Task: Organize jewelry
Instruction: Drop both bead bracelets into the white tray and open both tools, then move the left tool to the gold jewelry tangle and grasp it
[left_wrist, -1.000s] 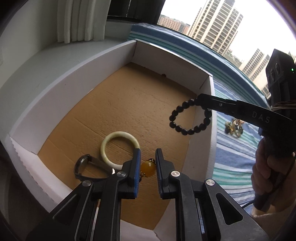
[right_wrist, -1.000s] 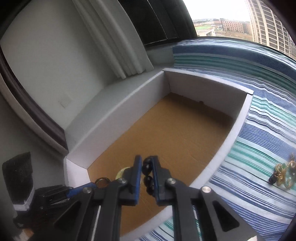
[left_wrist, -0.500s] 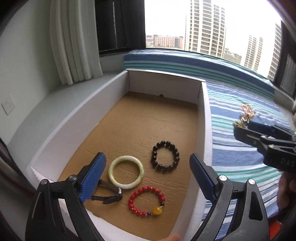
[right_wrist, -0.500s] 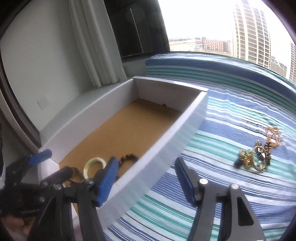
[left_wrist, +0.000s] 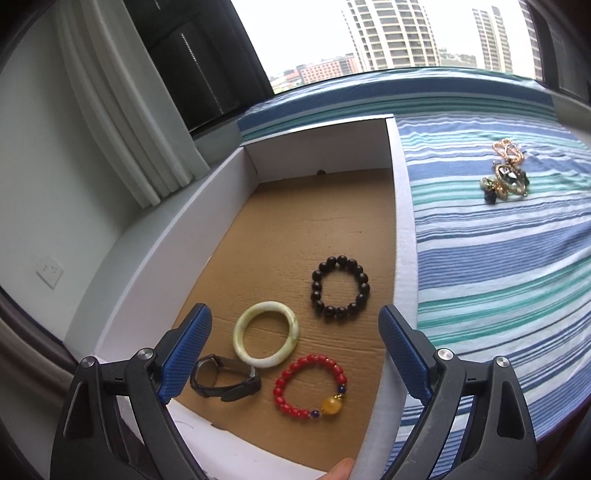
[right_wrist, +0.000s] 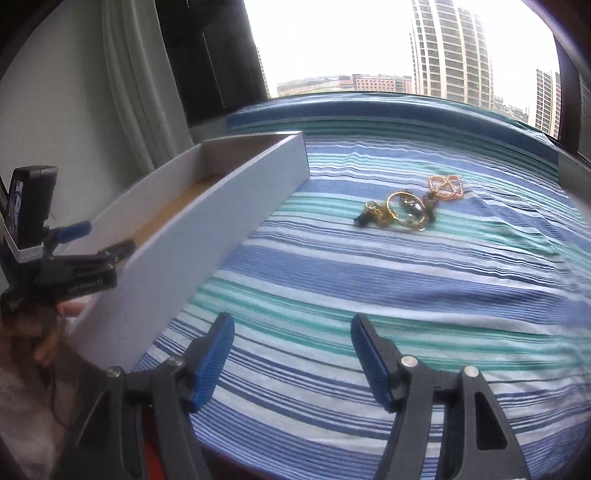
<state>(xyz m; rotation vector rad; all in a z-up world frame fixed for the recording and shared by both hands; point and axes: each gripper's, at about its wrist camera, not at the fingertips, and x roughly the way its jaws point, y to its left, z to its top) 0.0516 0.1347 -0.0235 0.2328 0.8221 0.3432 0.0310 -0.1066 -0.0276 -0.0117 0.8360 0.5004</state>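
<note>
Indoors, striped cloth (right_wrist: 369, 280) by a city window (right_wrist: 369, 44); both tongs (left_wrist: 295, 354) (right_wrist: 291, 354) wide apart, empty

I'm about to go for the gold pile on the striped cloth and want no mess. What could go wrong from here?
1. The gold jewelry pile looks tangled, so the open right gripper may lift several pieces at once, or drop some on the way.
2. It lies on the soft striped cloth; closing low could pinch fabric too.
3. The box wall stands between pile and box floor; a dangling chain might snag it.
</note>
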